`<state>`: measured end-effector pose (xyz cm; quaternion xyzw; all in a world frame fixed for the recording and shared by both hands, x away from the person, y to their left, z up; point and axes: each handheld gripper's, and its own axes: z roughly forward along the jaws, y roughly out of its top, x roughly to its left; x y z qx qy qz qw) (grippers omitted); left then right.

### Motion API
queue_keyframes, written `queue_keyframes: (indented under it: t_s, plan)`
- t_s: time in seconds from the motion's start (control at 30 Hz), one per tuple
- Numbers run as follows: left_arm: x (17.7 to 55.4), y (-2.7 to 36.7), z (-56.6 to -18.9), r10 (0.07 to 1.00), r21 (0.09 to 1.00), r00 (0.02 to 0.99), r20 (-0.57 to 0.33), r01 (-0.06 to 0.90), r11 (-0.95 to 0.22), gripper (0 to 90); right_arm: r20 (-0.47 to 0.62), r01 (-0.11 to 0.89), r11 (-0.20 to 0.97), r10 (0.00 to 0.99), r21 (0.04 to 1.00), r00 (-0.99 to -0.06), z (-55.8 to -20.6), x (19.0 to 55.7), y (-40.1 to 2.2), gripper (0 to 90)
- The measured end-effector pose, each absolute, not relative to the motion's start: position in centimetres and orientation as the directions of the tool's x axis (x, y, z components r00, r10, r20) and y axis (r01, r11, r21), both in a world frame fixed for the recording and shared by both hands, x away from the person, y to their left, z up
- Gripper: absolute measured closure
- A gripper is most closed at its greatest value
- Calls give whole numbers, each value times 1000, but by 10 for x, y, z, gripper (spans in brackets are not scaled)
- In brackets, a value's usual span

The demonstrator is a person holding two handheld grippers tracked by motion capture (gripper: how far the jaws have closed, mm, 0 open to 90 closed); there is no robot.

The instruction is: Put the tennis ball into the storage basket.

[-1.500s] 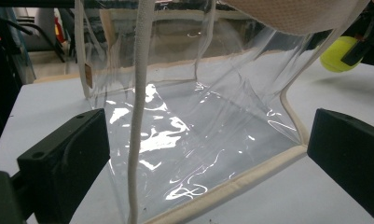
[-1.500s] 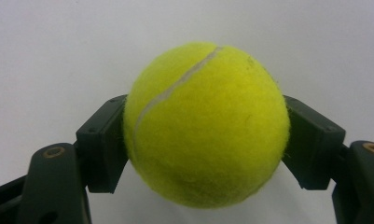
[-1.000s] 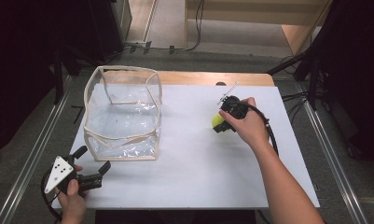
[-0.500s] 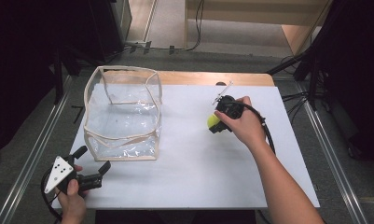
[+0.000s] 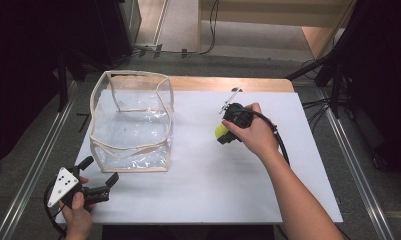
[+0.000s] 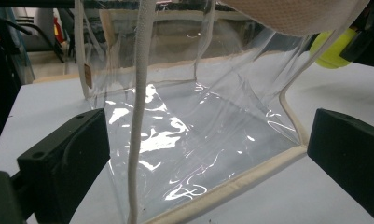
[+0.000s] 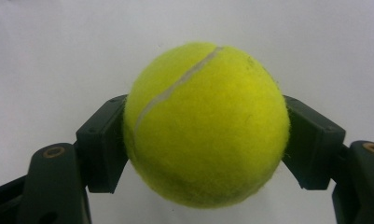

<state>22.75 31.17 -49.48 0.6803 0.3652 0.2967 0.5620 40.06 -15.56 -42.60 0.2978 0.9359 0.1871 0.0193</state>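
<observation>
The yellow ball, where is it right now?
The tennis ball is clamped in the right gripper, over the white table, to the right of the clear bag in the high view.

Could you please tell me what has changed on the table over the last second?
The right gripper, shut on the tennis ball, has carried it a little leftward across the white table, toward the clear bag. The grip on the ball is unchanged. The left gripper stays open near the table's front left corner, and the bag has not moved.
</observation>
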Motion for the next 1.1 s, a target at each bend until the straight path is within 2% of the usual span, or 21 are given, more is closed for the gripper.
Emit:
queue_keyframes:
  t_s: [0.97,1.1]
  plan:
    - [227,312,-495,828,981,561,-6,163,-104,0,68,454,811,464,369,-883,-423,394,-111,235]
    - [227,312,-495,828,981,560,-7,163,-102,0,108,450,818,442,357,-890,-423,393,-103,236]
